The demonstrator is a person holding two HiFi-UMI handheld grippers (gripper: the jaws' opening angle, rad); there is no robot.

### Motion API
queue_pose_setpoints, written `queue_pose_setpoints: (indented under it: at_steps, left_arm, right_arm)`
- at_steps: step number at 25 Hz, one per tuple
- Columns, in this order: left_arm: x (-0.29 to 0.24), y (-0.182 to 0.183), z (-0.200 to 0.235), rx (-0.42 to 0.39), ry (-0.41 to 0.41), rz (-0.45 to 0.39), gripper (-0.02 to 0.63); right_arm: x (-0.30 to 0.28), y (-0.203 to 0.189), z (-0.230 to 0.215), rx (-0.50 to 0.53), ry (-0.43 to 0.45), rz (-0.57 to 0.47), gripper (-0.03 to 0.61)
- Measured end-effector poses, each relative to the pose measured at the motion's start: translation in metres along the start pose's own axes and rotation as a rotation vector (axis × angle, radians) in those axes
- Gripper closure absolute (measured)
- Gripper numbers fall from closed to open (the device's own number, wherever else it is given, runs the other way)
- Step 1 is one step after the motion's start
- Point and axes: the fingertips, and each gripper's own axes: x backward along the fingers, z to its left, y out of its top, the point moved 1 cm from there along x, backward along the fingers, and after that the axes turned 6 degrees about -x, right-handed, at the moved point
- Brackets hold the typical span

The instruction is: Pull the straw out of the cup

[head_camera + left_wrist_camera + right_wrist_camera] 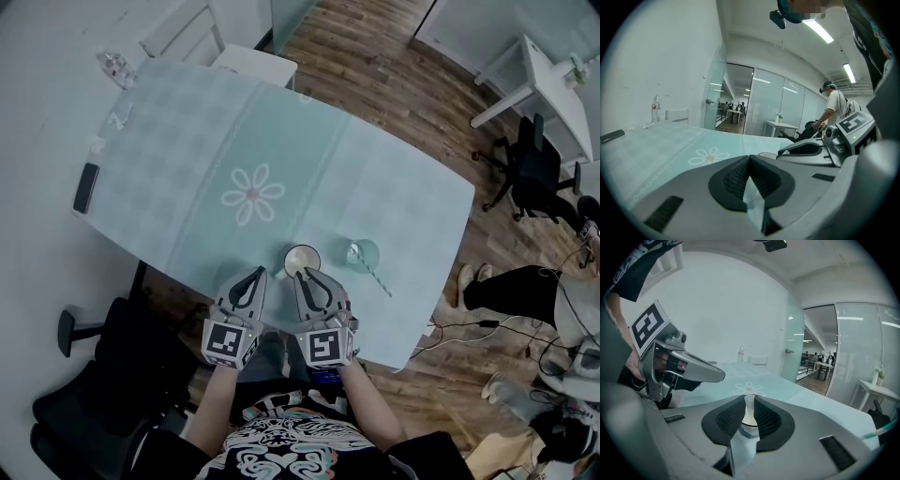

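Note:
A white paper cup (302, 260) stands open near the table's front edge, with no lid or straw in it. To its right lies a clear teal lid (363, 252) with the teal straw (381, 279) through it, resting on the tablecloth. My right gripper (304, 274) has its tips at the cup's near rim. In the right gripper view its jaws (749, 399) stand almost together and the cup (748, 434) fills the thin slit between them; the straw (880, 431) shows far right. My left gripper (255, 273) is left of the cup, shut and empty (749, 159).
The table (187, 169) carries a teal cloth with a daisy print (252, 195). A dark phone (85, 187) and a bottle (114, 67) lie at the far left. A black office chair (103, 375) stands by my left; a person (525, 291) sits beyond the table's right corner.

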Motion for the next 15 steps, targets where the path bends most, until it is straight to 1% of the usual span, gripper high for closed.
queue_pose_setpoints:
  at_steps: [6, 10, 13, 15]
  left_arm:
    - [0.002, -0.003, -0.004, -0.003, -0.007, 0.003, 0.611]
    - [0.001, -0.003, -0.001, -0.007, -0.003, 0.012, 0.611]
    - [-0.001, -0.001, 0.0, -0.009, -0.004, 0.014, 0.611]
    - [-0.001, -0.002, -0.002, -0.012, -0.007, 0.016, 0.611]
  right_arm:
    - [0.009, -0.004, -0.007, -0.142, -0.007, -0.009, 0.512]
    - [0.005, -0.001, -0.014, -0.162, -0.004, -0.018, 0.514]
    - [0.004, -0.001, -0.02, -0.208, -0.015, -0.021, 0.514]
    - [0.007, -0.003, -0.022, -0.221, -0.02, -0.018, 0.514]
